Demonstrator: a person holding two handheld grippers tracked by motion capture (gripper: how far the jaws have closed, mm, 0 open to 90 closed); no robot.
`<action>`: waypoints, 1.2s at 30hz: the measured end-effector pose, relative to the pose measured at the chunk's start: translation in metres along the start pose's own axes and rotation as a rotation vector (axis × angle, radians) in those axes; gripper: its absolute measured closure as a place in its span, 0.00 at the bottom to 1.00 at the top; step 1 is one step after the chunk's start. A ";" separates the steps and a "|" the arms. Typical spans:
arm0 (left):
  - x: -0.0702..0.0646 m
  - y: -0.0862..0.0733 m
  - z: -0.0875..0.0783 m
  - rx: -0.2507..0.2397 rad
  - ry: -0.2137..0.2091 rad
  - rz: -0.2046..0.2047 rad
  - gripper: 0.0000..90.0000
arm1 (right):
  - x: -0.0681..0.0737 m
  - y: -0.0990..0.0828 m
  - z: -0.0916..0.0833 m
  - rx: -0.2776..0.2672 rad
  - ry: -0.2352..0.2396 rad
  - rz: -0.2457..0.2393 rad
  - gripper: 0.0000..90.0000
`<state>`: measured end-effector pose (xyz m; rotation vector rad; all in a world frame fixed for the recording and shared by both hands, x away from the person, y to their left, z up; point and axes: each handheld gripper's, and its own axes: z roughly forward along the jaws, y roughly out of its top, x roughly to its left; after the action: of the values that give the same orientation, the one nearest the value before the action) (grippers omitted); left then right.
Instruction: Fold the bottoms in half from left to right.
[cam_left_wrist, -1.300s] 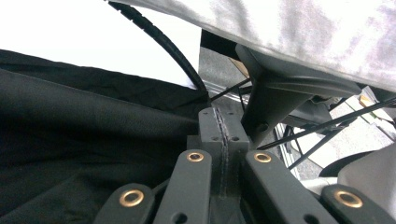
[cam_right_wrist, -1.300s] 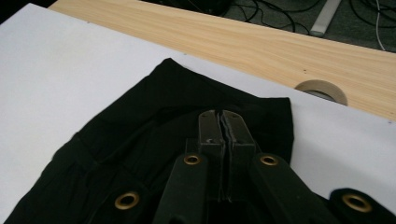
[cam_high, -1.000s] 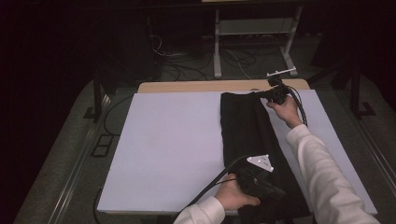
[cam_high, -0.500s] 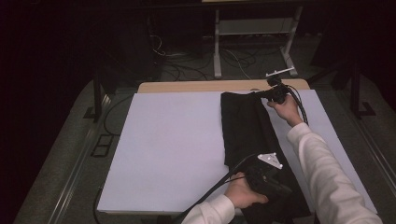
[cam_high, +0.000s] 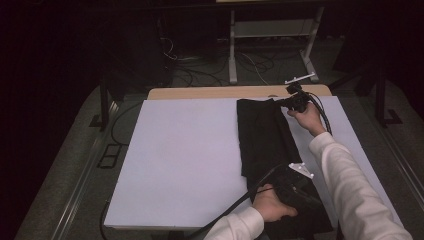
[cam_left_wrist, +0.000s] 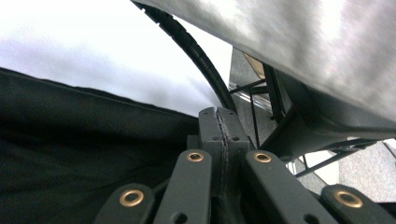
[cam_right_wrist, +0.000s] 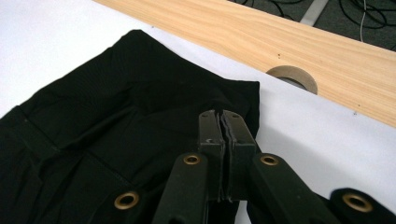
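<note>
A long black garment (cam_high: 262, 135) lies folded lengthwise on the right half of the white table cover (cam_high: 185, 150). My right gripper (cam_high: 286, 103) is at its far end, jaws shut on the cloth near the far corner (cam_right_wrist: 224, 119); folds of the garment (cam_right_wrist: 116, 107) run up to the tips. My left gripper (cam_high: 307, 195) is at the garment's near end, close to the front edge. Its jaws (cam_left_wrist: 219, 116) are shut with black cloth (cam_left_wrist: 70, 140) bunched against them. The right arm's white sleeve (cam_left_wrist: 303, 46) crosses above.
A bare wooden strip (cam_high: 210, 92) edges the table at the back, with a round hole (cam_right_wrist: 292, 77) in it. A black cable (cam_left_wrist: 196, 56) trails from the gripper. Behind the table are a white frame (cam_high: 270, 30) and floor cables.
My left gripper has shifted to the right along the near edge, and the garment's near end went with it. The right gripper has kept still.
</note>
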<state>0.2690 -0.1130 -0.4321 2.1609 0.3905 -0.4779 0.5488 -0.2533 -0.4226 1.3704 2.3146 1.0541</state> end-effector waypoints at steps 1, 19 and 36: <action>0.000 0.001 0.002 -0.003 0.002 -0.004 0.99 | -0.001 -0.001 0.000 0.000 0.000 0.001 0.96; 0.006 -0.002 0.009 -0.090 -0.066 -0.073 0.57 | -0.008 -0.016 -0.015 -0.023 0.027 0.086 0.56; 0.007 -0.007 -0.046 -0.177 0.148 0.051 0.02 | 0.011 -0.020 -0.057 -0.093 0.060 0.083 0.00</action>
<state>0.2813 -0.0704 -0.4151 2.0341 0.4414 -0.2454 0.4991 -0.2757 -0.3951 1.4281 2.2364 1.2279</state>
